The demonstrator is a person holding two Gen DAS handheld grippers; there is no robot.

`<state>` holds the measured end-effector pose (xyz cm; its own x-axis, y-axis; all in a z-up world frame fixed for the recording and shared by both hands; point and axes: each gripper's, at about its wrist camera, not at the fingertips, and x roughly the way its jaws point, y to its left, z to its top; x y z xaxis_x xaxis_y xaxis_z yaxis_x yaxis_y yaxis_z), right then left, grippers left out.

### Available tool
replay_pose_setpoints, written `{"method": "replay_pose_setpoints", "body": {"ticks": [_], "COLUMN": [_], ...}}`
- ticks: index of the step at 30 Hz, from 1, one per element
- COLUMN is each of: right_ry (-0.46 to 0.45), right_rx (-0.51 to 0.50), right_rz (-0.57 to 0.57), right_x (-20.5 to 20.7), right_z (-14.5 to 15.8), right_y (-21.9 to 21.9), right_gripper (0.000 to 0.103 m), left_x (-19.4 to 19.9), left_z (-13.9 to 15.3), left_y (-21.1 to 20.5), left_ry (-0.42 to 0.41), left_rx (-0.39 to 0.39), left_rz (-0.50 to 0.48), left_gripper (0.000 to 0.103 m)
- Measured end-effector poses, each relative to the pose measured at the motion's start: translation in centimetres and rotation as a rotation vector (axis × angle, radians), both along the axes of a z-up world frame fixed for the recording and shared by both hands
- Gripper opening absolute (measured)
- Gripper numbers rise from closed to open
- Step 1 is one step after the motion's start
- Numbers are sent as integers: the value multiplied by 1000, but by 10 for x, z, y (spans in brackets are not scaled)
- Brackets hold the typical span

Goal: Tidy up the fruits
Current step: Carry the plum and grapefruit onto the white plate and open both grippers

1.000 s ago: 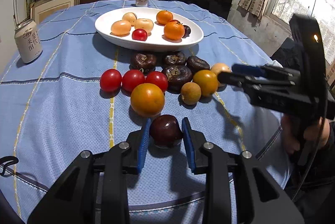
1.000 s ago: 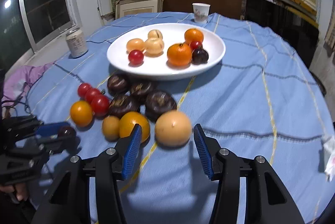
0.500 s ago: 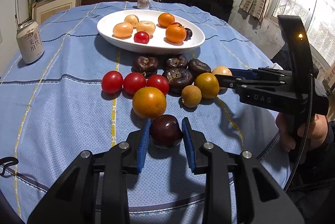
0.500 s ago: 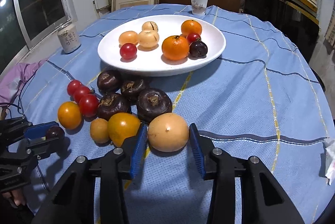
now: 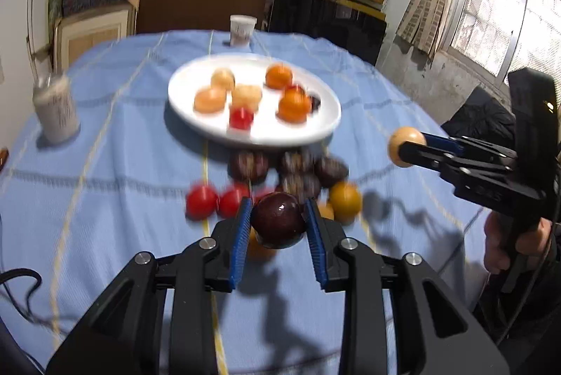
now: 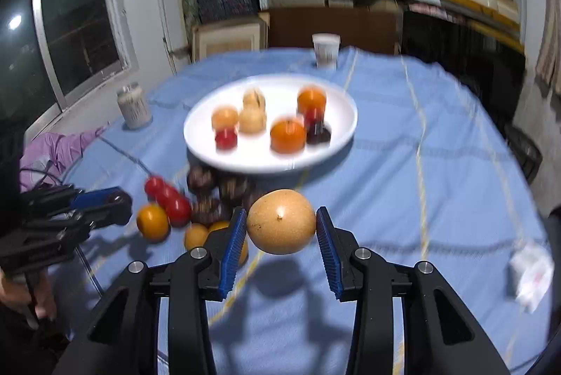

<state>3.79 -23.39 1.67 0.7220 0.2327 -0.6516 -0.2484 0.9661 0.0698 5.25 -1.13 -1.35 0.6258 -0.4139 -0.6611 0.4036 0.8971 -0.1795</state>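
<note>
My left gripper (image 5: 277, 205) is shut on a dark purple plum (image 5: 278, 224) and holds it above the blue tablecloth. My right gripper (image 6: 280, 217) is shut on a round tan fruit (image 6: 280, 227), also held in the air. The same fruit (image 5: 403, 145) shows at the right in the left wrist view. A white plate (image 5: 315, 133) farther back holds several oranges, pale fruits and a red tomato. On the cloth in front of it lie red tomatoes (image 5: 201, 201), dark brown fruits (image 5: 249, 164) and orange fruits (image 5: 345, 199).
A drink can (image 5: 56, 110) stands at the table's left and a paper cup (image 5: 242, 29) at its far edge. A white packet (image 6: 533, 273) lies near the right edge, and a purple cloth (image 6: 59, 147) off the left edge. Shelves and boxes fill the back wall.
The right jaws closed on the tan fruit. Both grippers then rose, lifting the plum and the tan fruit off the cloth.
</note>
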Motion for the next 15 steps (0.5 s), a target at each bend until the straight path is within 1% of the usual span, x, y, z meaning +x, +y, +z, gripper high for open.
{"method": "replay_pose_setpoints", "body": {"ticks": [2, 4, 5, 7, 9, 11, 13, 15], "right_ry": [-25, -42, -48, -42, -26, -15, 8, 28], "right_rx": [-19, -16, -8, 11, 27, 18, 10, 11], "right_rz": [5, 16, 21, 24, 26, 34, 55, 76], "right_x": [15, 32, 48, 77, 105, 131, 159, 178], "right_z": [18, 32, 38, 41, 37, 30, 18, 11], "right_y": [-1, -1, -1, 0, 3, 10, 19, 26], "right_gripper": [41, 41, 41, 41, 41, 41, 41, 41], "left_x": [21, 48, 59, 90, 119, 153, 177, 197], "left_z": [18, 32, 36, 39, 35, 26, 16, 7], "left_y": [-5, -11, -13, -21, -24, -26, -27, -25], "left_ry": [-32, -41, -44, -55, -35, 12, 30, 54], "left_rx": [6, -3, -5, 5, 7, -2, 24, 26], "left_rz": [-4, -14, -17, -18, -7, 5, 32, 54], "left_gripper": [30, 30, 30, 30, 30, 30, 30, 30]}}
